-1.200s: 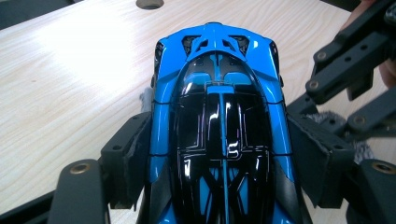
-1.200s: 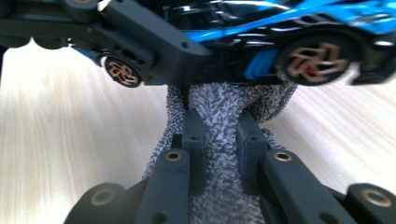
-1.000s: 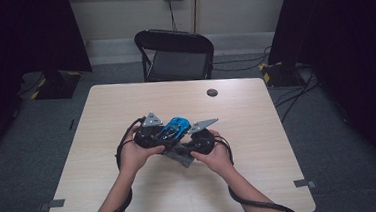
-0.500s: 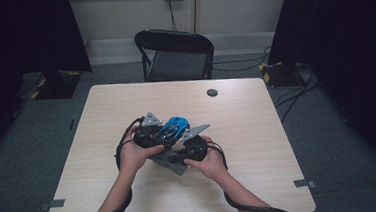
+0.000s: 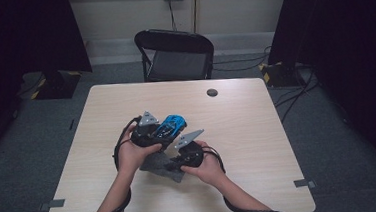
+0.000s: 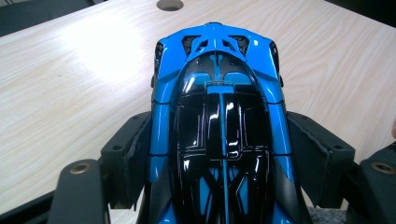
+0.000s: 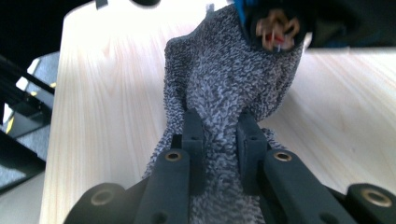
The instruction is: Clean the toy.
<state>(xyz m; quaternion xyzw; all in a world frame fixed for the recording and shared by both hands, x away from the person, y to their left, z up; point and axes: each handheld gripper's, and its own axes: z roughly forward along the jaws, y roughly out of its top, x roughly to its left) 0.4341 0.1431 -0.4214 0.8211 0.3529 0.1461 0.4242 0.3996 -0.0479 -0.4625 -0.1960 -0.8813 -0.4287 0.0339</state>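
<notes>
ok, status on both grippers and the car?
Left gripper shut on blue toy car. Right gripper shut on grey cloth, raised to the car's wheel. Nothing in the way.

High view: dim, even overhead light; the table (image 5: 258,131) is the brightest surface, while the room's corners fall to near black. Detail is soft and slightly grainy. Left gripper view: sharp and well lit, with a broad washed-out glare patch on the tabletop and thin specular streaks along the glossy blue toy car (image 6: 219,126). Right gripper view: the grey cloth (image 7: 229,88) is crisp, the far tabletop overexposed, and a car wheel (image 7: 275,28) at top blurred.
</notes>
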